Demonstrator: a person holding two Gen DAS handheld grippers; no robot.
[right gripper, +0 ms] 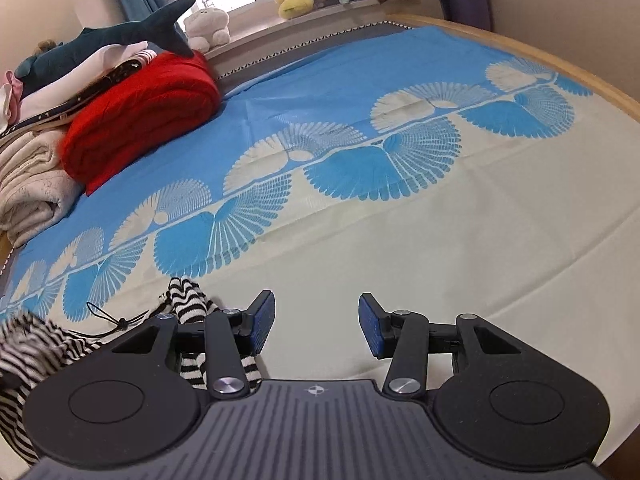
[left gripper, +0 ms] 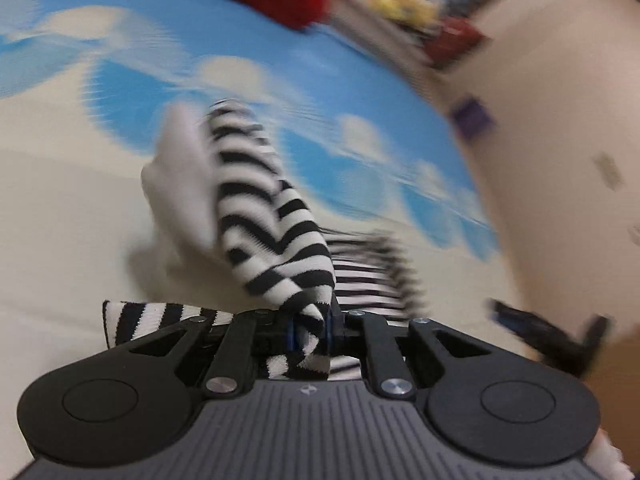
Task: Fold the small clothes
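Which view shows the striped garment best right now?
Left wrist: the striped garment fills the centre, pinched in the left gripper, though motion-blurred. Right wrist shows only its edge at lower left, beside the open right gripper.

Soft knitted black-and-white striped garment [left gripper: 276,236], matt black plastic tongs [right gripper: 316,326] with ribbed blue rubbery pads [right gripper: 262,320] and shiny metal pivot screws [right gripper: 229,385], smooth printed cotton bed sheet [right gripper: 400,240], fuzzy red folded blanket [right gripper: 140,116], pale wooden bed frame [right gripper: 560,64]
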